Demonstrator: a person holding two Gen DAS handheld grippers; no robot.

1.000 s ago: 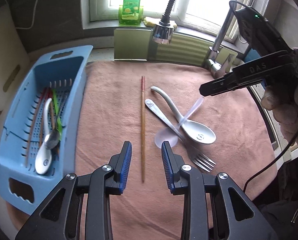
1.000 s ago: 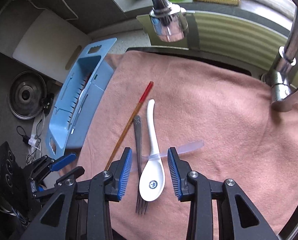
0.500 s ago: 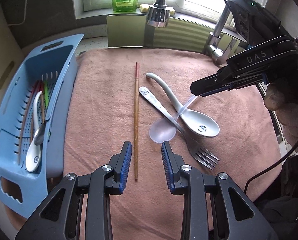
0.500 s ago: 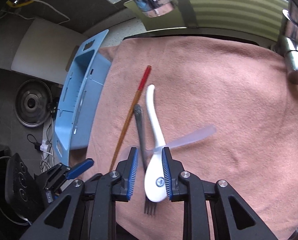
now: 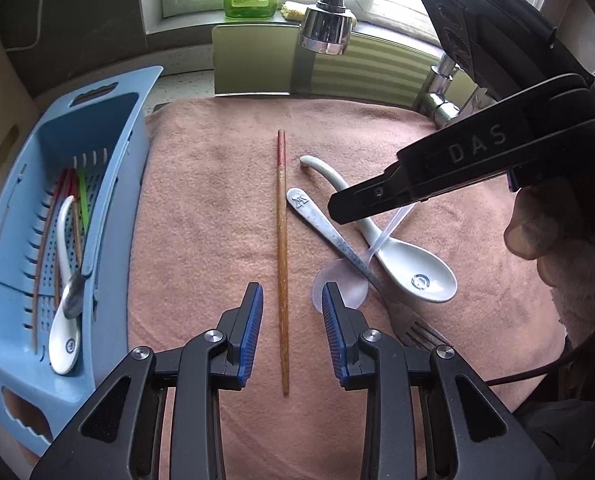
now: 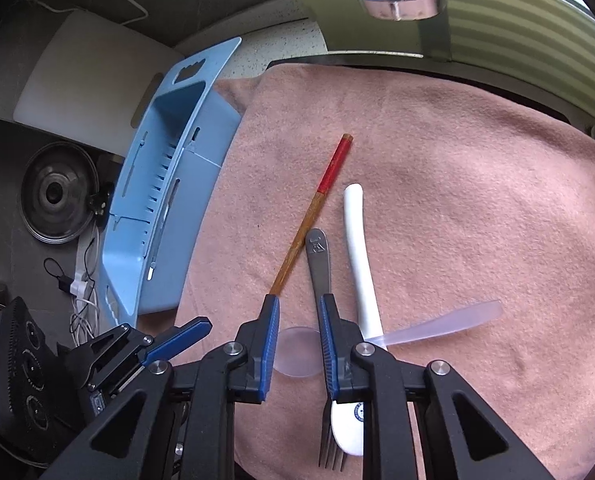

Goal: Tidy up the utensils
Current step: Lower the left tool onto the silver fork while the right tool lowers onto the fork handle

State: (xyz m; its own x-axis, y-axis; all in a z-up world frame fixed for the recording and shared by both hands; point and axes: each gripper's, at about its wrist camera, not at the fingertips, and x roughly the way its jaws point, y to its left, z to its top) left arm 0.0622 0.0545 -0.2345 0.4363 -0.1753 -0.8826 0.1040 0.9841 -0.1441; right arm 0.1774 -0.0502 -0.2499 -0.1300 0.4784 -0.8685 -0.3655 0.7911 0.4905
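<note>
A pink towel (image 5: 217, 208) covers the counter, and the loose utensils lie near its middle. A wooden chopstick (image 5: 282, 264) with a red top end runs straight from the far side toward the near edge. Just right of it a metal fork (image 5: 329, 236), a white soup spoon (image 5: 397, 256) and a clear plastic spoon (image 5: 341, 286) lie crossed over one another — the plastic spoon's handle (image 6: 441, 324) sticks out to the right over the white spoon.

The left gripper (image 5: 291, 312) hovers over the near half of the chopstick, its blue-padded fingers (image 5: 251, 332) partly open with the chopstick between them but not touched; it holds nothing.

The right gripper (image 6: 297, 340) comes in from the towel's right side, carried by a person's hand (image 5: 557, 240). Its fingers have just been closing and now stand narrowly apart over the round bowl of the clear plastic spoon, which shows between them; whether the pads touch it I cannot tell. The fork's handle passes under its right finger (image 6: 329, 344).

Along the towel's left edge sits a blue slotted tray (image 5: 13, 240) — inside are another white spoon (image 5: 63, 332), a metal spoon (image 5: 73, 298) and several chopsticks. A tap head (image 5: 325, 34) hangs over the far edge.
</note>
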